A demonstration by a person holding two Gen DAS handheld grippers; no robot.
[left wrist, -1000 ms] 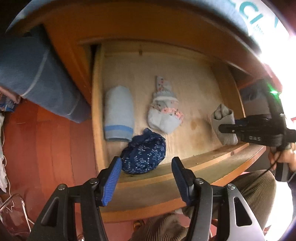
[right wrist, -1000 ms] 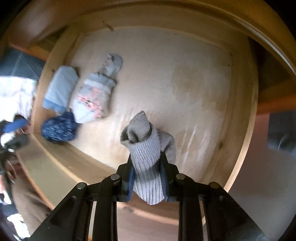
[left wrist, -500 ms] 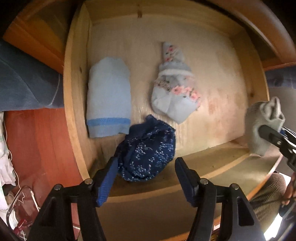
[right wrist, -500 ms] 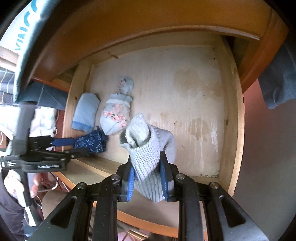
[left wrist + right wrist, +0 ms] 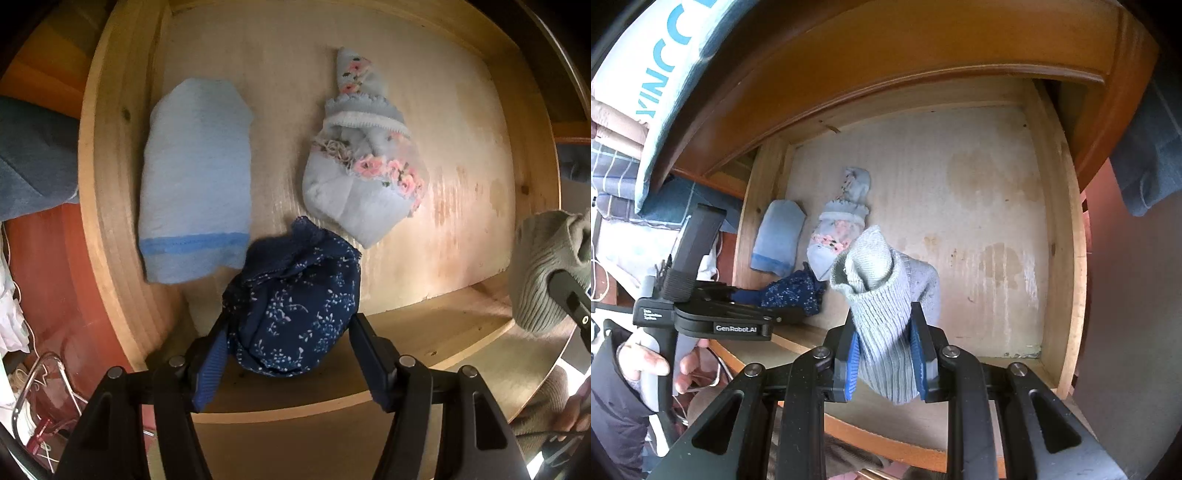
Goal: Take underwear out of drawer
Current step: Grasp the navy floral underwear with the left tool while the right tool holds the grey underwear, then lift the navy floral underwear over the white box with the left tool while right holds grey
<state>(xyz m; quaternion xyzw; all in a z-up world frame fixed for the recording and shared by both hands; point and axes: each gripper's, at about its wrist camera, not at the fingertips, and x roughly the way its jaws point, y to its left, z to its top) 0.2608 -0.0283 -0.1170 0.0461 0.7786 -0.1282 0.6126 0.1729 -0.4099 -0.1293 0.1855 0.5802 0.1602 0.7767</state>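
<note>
Two bundles at the drawer (image 5: 110, 192) front
Left hand-held gripper (image 5: 290, 350) straddles the navy floral underwear (image 5: 295, 306), jaws spread; right hand-held gripper (image 5: 886, 354) clenches a grey ribbed bundle (image 5: 882, 306) above the front edge.

drawer (image 5: 110, 206) floor bare to my right, folded pieces crowding left wall, cabinet top (image 5: 886, 74) overhanging rear

A navy floral underwear bundle (image 5: 295, 306) is sitting crumpled at the front edge of the wooden drawer (image 5: 110, 206). Behind it, a light blue folded pair (image 5: 195, 184) and a pale pink-flowered pair (image 5: 364, 173) are lying flat. A grey ribbed piece (image 5: 886, 314) is hanging above the drawer's front.
</note>
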